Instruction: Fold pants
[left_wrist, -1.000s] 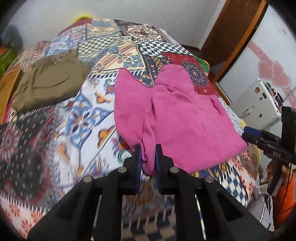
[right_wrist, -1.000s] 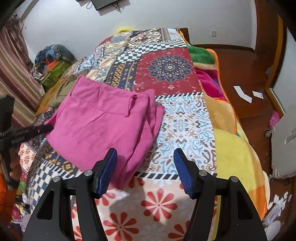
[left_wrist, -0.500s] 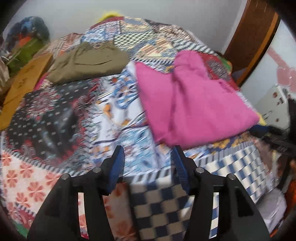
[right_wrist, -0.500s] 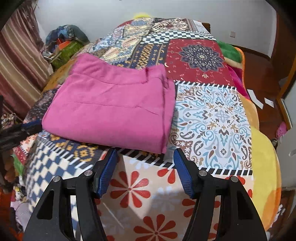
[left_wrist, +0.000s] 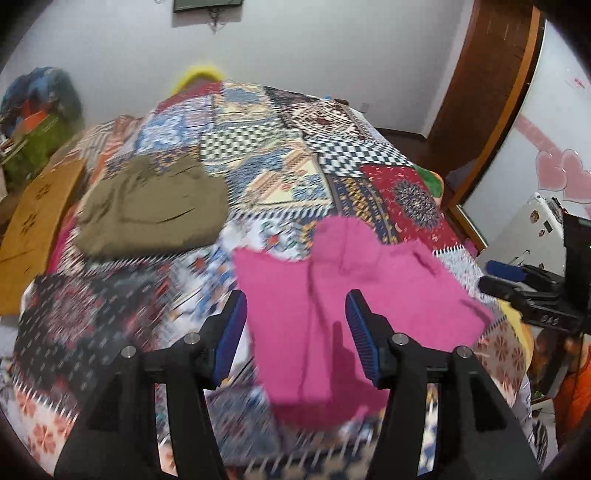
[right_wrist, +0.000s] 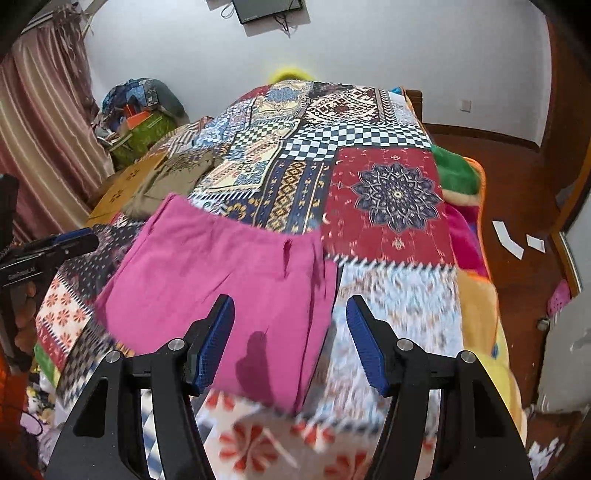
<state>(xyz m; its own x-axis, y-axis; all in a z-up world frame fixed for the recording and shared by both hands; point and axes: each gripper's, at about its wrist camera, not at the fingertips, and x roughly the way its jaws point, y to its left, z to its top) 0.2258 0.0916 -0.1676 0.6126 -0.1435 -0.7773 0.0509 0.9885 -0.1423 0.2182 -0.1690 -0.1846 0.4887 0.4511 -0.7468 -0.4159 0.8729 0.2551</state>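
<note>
Pink pants (left_wrist: 351, 295) lie folded flat on the patchwork quilt (left_wrist: 266, 177), near the bed's front edge. My left gripper (left_wrist: 295, 325) hovers above their left part, open, with nothing between its blue pads. In the right wrist view the same pink pants (right_wrist: 221, 273) spread to the left of centre. My right gripper (right_wrist: 290, 325) hangs open over their right edge and touches no cloth. Each gripper's shadow falls on the pink fabric.
Folded olive pants (left_wrist: 147, 210) rest further back on the left of the bed. A tan board (left_wrist: 33, 229) lies along the bed's left side. A pile of bags (right_wrist: 140, 122) stands by the curtain, and paper scraps (right_wrist: 509, 240) lie on the wooden floor at right.
My left gripper was shut on the pink pants' front edge, then let go, opened and lifted back. The right gripper stayed open and shifted sideways over the pants' right edge.
</note>
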